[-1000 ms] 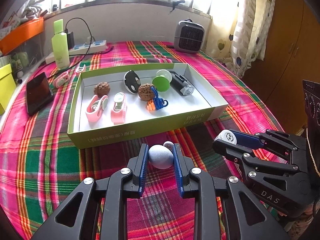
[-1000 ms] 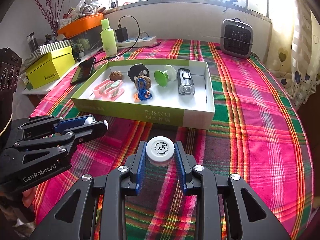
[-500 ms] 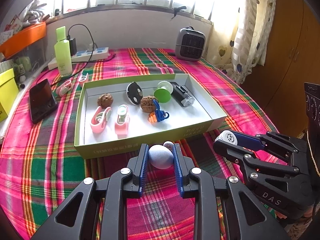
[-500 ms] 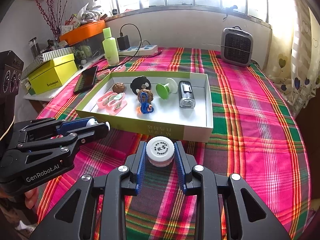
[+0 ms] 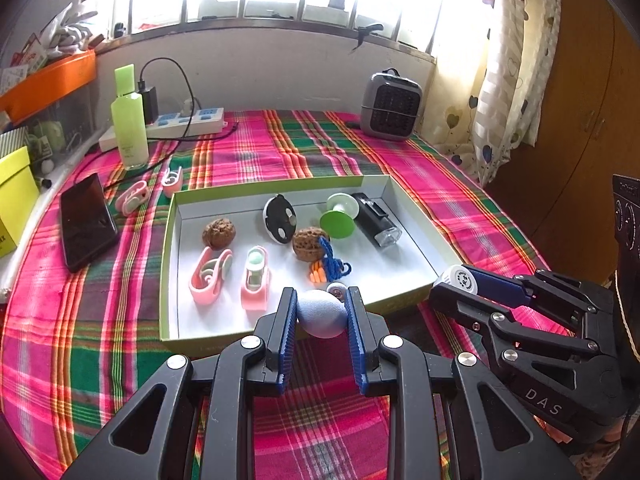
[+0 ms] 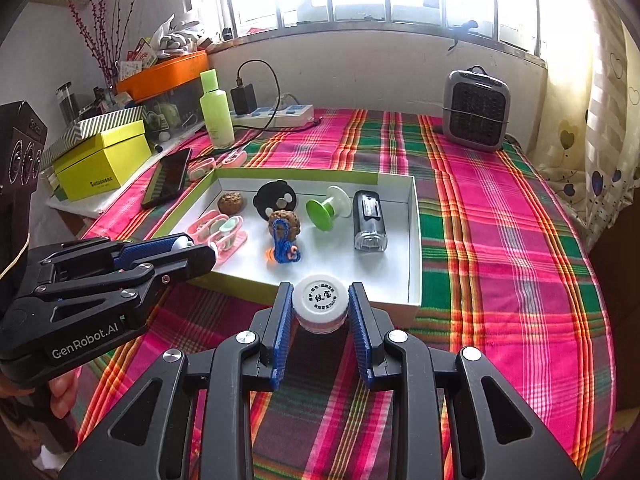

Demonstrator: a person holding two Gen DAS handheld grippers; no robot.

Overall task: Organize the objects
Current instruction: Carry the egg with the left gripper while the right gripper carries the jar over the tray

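Note:
My left gripper (image 5: 321,312) is shut on a pale blue egg-shaped object (image 5: 322,313) and holds it above the near edge of the green-rimmed white tray (image 5: 170,264). My right gripper (image 6: 320,308) is shut on a small white round jar (image 6: 319,307) with a printed lid, above the tray's near wall (image 6: 256,292). The tray holds two walnuts, two pink clips, a black disc, a green spool, a black device and a blue cord. Each gripper shows in the other's view: the right gripper (image 5: 460,284) at the right, the left gripper (image 6: 192,250) at the left.
On the plaid cloth left of the tray lie a black phone (image 5: 86,226) and two pink clips (image 5: 134,198). Behind stand a green bottle (image 5: 128,124), a power strip (image 5: 188,120) and a grey heater (image 5: 390,106). A yellow box (image 6: 102,160) is at the far left.
Both grippers have risen and moved forward toward the tray with their objects held. The egg and the jar now overlap the tray's near edge in view.

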